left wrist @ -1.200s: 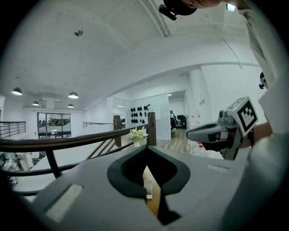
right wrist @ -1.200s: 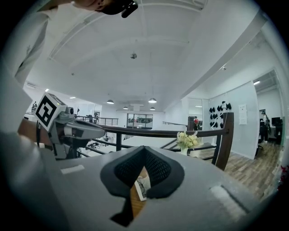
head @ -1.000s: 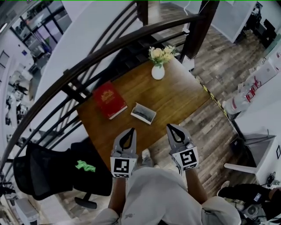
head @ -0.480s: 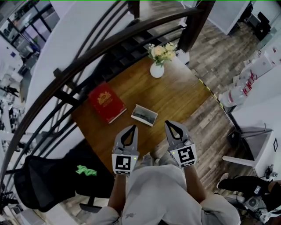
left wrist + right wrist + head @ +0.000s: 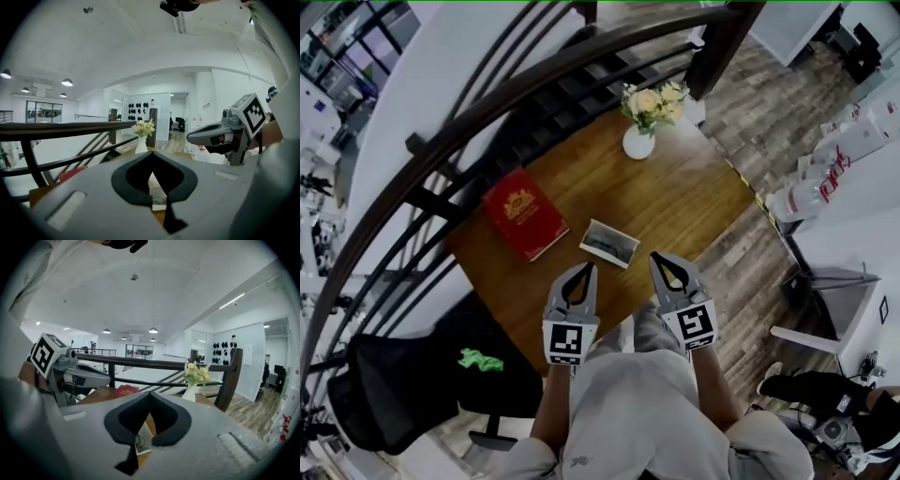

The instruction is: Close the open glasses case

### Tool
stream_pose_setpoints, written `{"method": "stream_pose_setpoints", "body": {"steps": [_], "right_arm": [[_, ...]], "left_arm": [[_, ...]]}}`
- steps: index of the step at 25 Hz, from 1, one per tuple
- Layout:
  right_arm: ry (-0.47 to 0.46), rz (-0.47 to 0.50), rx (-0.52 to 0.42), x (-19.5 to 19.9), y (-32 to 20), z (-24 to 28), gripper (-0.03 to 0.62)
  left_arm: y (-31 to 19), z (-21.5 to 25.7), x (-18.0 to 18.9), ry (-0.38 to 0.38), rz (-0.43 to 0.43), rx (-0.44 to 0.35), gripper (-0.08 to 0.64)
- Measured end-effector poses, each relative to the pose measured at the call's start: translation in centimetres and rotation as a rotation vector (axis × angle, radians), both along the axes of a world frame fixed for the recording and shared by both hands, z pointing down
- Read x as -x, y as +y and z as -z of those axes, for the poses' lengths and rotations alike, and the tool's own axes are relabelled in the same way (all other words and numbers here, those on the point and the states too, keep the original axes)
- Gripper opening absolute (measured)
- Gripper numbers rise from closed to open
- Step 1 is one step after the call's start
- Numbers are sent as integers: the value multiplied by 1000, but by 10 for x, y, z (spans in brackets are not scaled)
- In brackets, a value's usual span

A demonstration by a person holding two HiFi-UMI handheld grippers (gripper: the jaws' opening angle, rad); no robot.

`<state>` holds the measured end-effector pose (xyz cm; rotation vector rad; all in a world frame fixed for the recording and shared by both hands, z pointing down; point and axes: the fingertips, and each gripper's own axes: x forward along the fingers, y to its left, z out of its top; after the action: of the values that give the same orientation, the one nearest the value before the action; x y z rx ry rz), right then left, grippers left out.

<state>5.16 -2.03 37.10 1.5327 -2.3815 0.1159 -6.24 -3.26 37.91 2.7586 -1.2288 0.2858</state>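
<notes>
The open glasses case (image 5: pixel 609 243) lies flat near the middle of the wooden table (image 5: pixel 684 202), white-rimmed with a dark inside. My left gripper (image 5: pixel 591 266) hovers just short of it at its near left, jaws shut and empty. On the near right, a little apart from the case, my right gripper (image 5: pixel 654 256) is also shut and empty. In the left gripper view the case (image 5: pixel 157 193) shows through the gap under the closed tips (image 5: pixel 151 152). The right gripper view shows the case (image 5: pixel 142 437) below its closed tips (image 5: pixel 149 393).
A red book (image 5: pixel 523 214) lies left of the case. A white vase of flowers (image 5: pixel 639 141) stands at the table's far edge. A dark stair railing (image 5: pixel 487 103) curves behind the table. A black chair (image 5: pixel 394 384) sits at the lower left.
Both grippers have crept slightly forward toward the case and stayed shut. The head view has shifted a little; the case has not moved.
</notes>
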Motion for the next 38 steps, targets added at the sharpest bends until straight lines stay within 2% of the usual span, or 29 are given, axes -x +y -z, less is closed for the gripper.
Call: {"method": "stream_pose_setpoints", "body": {"steps": [4, 23, 38], "right_arm": [[3, 20, 24, 0, -11, -13, 3], [3, 160, 154, -8, -57, -76, 3], [0, 214, 249, -13, -74, -132, 3]], "left_arm": [[-10, -12, -5, 4, 8, 11, 20], [-45, -89, -24, -65, 96, 155, 20], [-53, -146, -40, -103, 116, 251, 20]]}}
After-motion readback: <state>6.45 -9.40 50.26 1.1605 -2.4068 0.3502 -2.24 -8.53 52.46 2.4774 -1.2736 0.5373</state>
